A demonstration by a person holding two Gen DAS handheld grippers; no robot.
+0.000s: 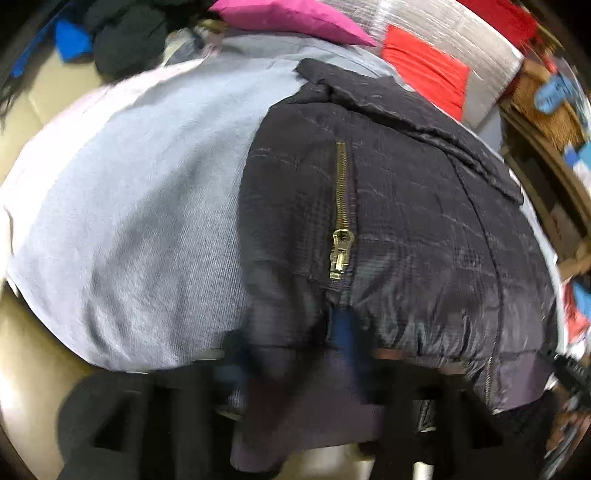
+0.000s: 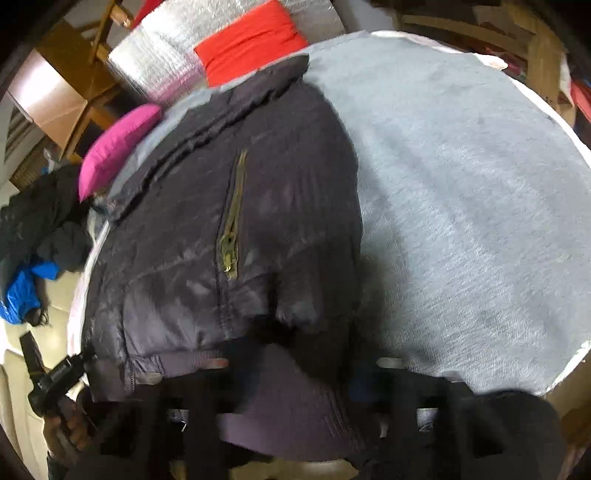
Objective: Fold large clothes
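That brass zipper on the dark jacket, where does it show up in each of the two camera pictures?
Left wrist view: the brass zipper runs up and down just right of centre, pull at its lower end.
Right wrist view: the brass zipper sits left of centre, slanting, pull low.
Shared landmark: the red cushion beyond the jacket's collar, near the top in both.

Dark navy quilted jacket (image 1: 406, 206) with brass zipper (image 1: 341, 218) on pale grey cloth (image 1: 147, 184); magenta cushion (image 1: 288, 18)
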